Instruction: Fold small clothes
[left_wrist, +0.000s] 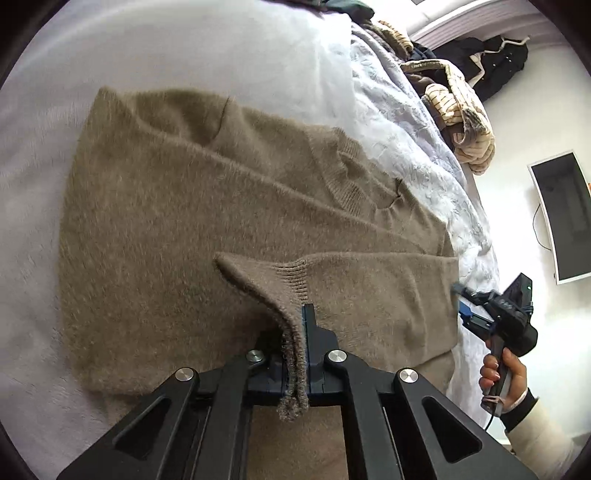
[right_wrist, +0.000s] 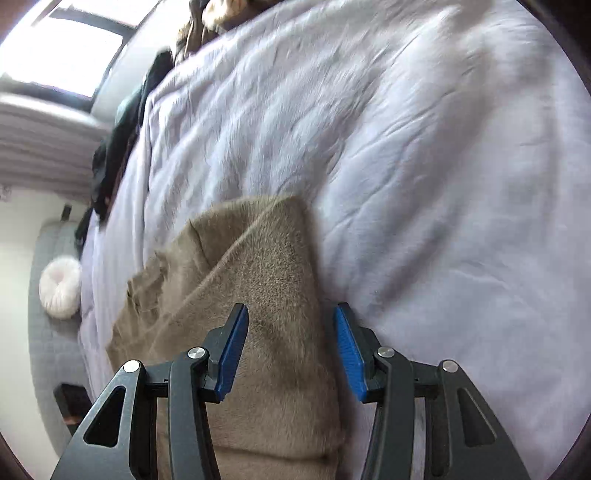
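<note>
A fuzzy brown sweater (left_wrist: 207, 206) lies spread on a pale lavender bedspread (left_wrist: 221, 44). My left gripper (left_wrist: 297, 321) is shut on the ribbed cuff of its sleeve (left_wrist: 291, 280) and holds the sleeve up over the sweater's body. In the left wrist view my right gripper (left_wrist: 461, 295) is at the sweater's right edge, held in a hand. In the right wrist view the right gripper (right_wrist: 291, 314) is open, its blue pads (right_wrist: 347, 354) either side of the sweater's edge (right_wrist: 273, 280), gripping nothing.
A heap of other clothes (left_wrist: 454, 107) lies on the bed's far side, with a dark coat (left_wrist: 495, 62) behind it. A monitor (left_wrist: 565, 218) stands at the right. A white round cushion (right_wrist: 61, 288) lies beside the bed.
</note>
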